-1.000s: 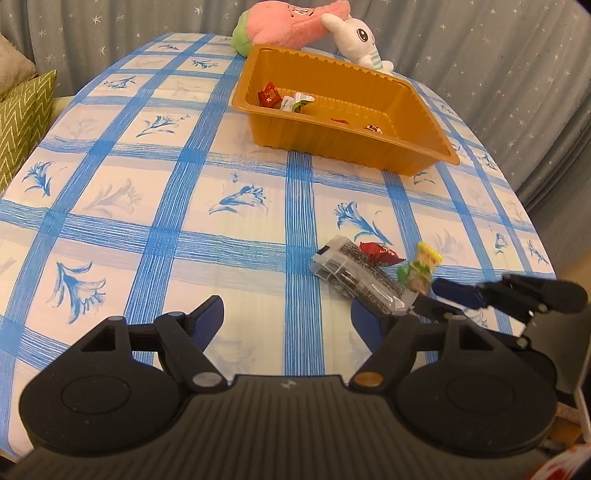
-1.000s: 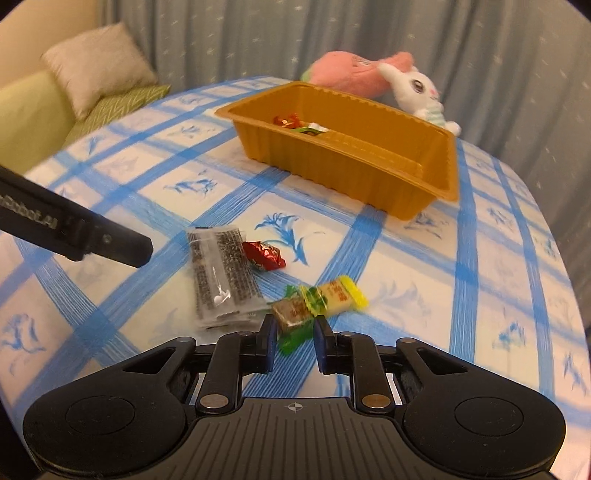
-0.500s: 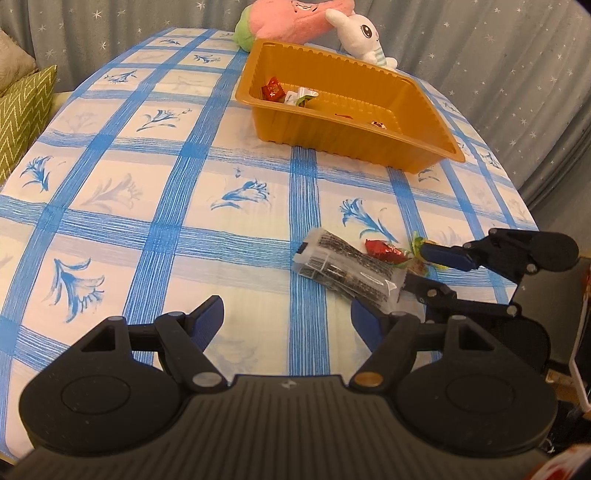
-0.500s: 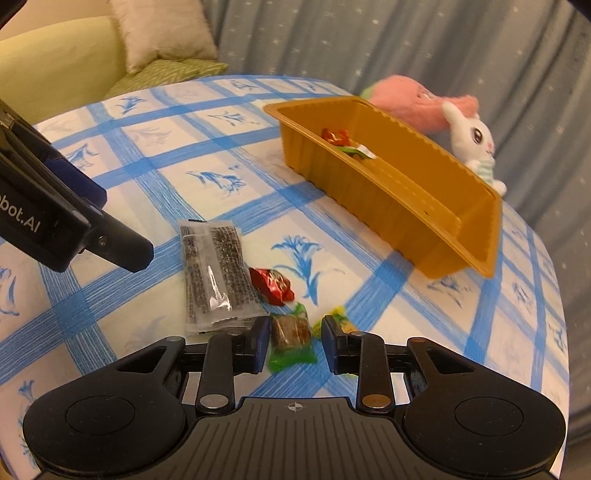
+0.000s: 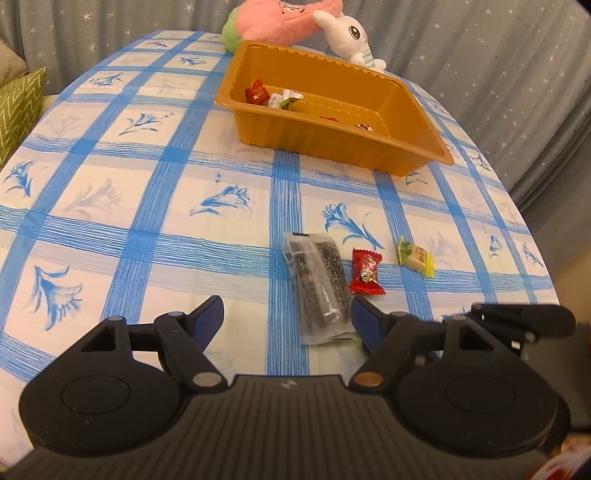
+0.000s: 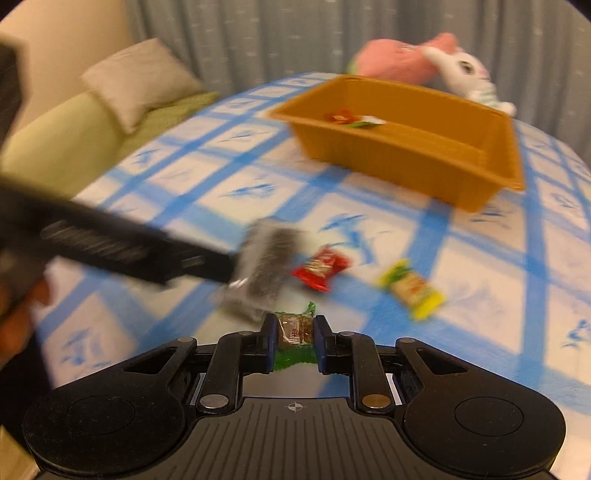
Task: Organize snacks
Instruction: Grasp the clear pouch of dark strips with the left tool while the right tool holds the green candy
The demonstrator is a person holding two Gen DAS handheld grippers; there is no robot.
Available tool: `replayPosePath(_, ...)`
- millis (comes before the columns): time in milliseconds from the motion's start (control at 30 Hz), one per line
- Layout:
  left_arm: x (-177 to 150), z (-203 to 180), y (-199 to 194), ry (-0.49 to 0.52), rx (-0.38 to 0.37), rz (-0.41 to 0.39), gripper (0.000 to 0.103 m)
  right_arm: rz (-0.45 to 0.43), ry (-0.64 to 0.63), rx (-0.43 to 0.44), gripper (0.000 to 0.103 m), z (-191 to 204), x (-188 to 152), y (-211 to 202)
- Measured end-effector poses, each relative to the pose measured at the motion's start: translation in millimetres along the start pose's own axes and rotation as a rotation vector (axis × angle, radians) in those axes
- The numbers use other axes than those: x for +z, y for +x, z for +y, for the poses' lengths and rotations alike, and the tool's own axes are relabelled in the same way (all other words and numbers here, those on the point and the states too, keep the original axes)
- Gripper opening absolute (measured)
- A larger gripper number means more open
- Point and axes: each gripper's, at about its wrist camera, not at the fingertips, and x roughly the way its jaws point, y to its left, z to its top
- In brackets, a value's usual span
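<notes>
An orange tray [image 5: 424,147] [image 6: 495,173] with a few snacks in it stands at the far side of the table. On the cloth lie a clear packet of dark bars [image 5: 319,284] [image 6: 266,266], a red candy [image 5: 366,272] [image 6: 319,267] and a yellow-green candy [image 5: 415,256] [image 6: 410,288]. My right gripper [image 6: 294,326] is shut on a brown candy in a green wrapper [image 6: 293,330], lifted above the cloth. My left gripper [image 5: 286,314] is open, its fingers either side of the packet's near end.
A pink plush [image 5: 280,18] and a white rabbit plush [image 5: 351,35] lie behind the tray. A sofa with cushions [image 6: 140,77] stands left of the table. The table's right edge [image 5: 546,266] is close to the candies.
My right gripper closed on the brown-green candy and lifted it back off the cloth. My left gripper moved forward to the packet, which turned lengthwise. The right view is motion-blurred.
</notes>
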Motion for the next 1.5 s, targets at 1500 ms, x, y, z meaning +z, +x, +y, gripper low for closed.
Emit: replayPosePath(1500, -5, -37, -6, 0.252, 0.056, -0.032, 0.034, -0.097, 0.235, -0.274, 0.021, -9, -19, -44)
